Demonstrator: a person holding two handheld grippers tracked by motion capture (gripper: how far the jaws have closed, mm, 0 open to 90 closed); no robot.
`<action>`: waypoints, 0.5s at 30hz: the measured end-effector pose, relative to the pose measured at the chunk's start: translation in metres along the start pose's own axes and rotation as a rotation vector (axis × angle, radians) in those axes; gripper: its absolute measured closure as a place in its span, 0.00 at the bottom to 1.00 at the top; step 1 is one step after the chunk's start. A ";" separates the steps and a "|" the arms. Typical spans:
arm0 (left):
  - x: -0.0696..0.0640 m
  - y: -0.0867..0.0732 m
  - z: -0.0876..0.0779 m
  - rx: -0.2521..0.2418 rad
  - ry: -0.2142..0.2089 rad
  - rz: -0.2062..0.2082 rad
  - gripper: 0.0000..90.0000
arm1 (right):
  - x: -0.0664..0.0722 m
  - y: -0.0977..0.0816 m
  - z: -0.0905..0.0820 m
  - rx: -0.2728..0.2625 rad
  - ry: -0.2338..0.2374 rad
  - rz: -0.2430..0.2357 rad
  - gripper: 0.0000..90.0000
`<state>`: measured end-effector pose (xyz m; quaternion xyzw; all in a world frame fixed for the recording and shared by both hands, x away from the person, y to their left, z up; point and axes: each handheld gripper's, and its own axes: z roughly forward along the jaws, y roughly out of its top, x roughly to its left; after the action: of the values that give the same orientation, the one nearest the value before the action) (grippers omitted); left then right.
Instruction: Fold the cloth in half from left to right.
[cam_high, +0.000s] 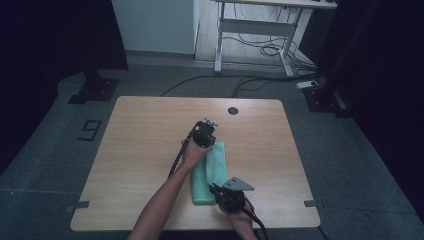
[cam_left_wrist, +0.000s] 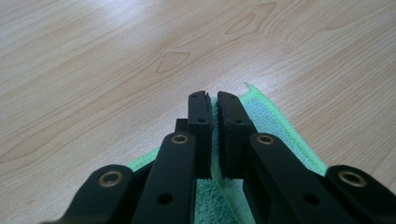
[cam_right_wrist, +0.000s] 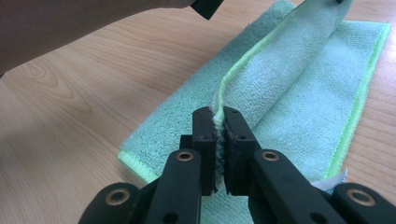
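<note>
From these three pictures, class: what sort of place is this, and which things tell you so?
Probably a lab or recording room, not a home: a bare light wooden table on grey floor marked with a taped number 9, loose black cables under a white metal-framed desk, and dark curtains.

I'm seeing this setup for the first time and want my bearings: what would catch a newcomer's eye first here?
The green microfibre towel, folded into a long strip near the middle of the wooden table, stands out first. Both grippers are clamped on it: the left gripper at its far end, the right gripper pinching a lime-stitched edge at the near end. In the right gripper view, the top layer lifts off the layer beneath.
</note>
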<state>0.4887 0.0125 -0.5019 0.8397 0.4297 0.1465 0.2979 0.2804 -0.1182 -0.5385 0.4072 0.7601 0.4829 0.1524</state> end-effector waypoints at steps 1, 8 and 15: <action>0.000 0.000 0.000 0.000 0.000 0.000 0.94 | 0.000 0.000 0.000 0.001 0.000 0.000 0.94; -0.004 0.000 0.005 0.005 0.001 0.003 0.93 | -0.002 -0.003 0.001 0.005 -0.004 0.002 0.94; -0.007 0.000 0.011 0.015 0.002 0.008 0.93 | -0.004 -0.006 0.002 0.028 -0.022 0.003 0.93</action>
<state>0.4899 0.0028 -0.5100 0.8435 0.4275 0.1454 0.2908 0.2807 -0.1214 -0.5453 0.4158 0.7643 0.4682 0.1541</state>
